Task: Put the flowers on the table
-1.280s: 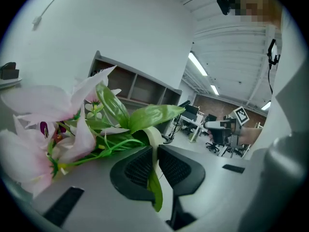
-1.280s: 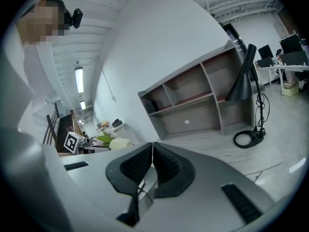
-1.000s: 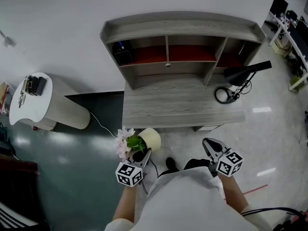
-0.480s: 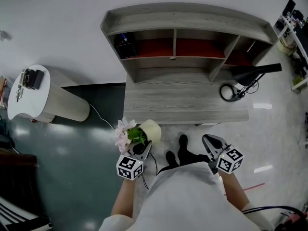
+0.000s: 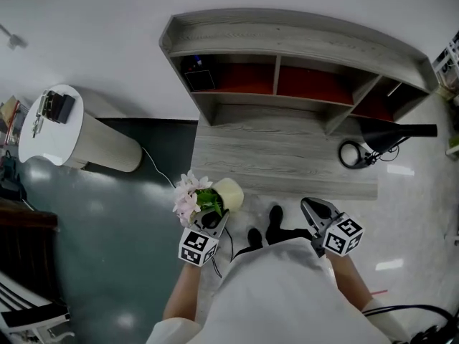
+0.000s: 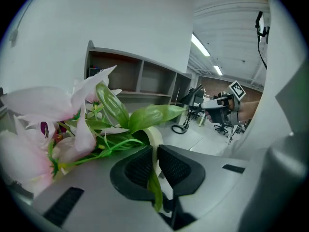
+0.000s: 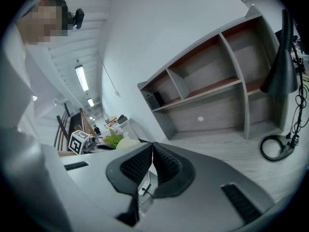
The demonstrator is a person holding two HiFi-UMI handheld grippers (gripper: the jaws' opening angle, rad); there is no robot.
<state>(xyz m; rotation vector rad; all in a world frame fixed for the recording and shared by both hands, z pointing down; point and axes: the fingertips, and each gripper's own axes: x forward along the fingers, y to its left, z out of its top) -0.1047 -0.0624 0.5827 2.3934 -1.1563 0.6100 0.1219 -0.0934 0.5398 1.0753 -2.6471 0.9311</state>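
A cream pot (image 5: 228,192) of pink flowers (image 5: 188,196) with green leaves hangs in the air just short of the grey wooden desk's front left corner (image 5: 287,160). My left gripper (image 5: 217,221) is shut on the pot's rim. In the left gripper view the rim (image 6: 155,138) and a leaf sit pinched between the dark pads, with the blossoms (image 6: 43,115) filling the left. My right gripper (image 5: 313,208) is held low at the right, short of the desk edge. It is shut with nothing in it (image 7: 152,146).
A hutch with shelves (image 5: 287,77) stands at the back of the desk. A black desk lamp (image 5: 391,133) with a ring base (image 5: 351,154) occupies the desk's right end. A white round side table (image 5: 50,131) stands at the left. The person's feet are below the desk edge.
The view has swung, so the desk now sits further right and tilted. The left gripper still carries the pot, a little higher in view. The right gripper has hardly moved.
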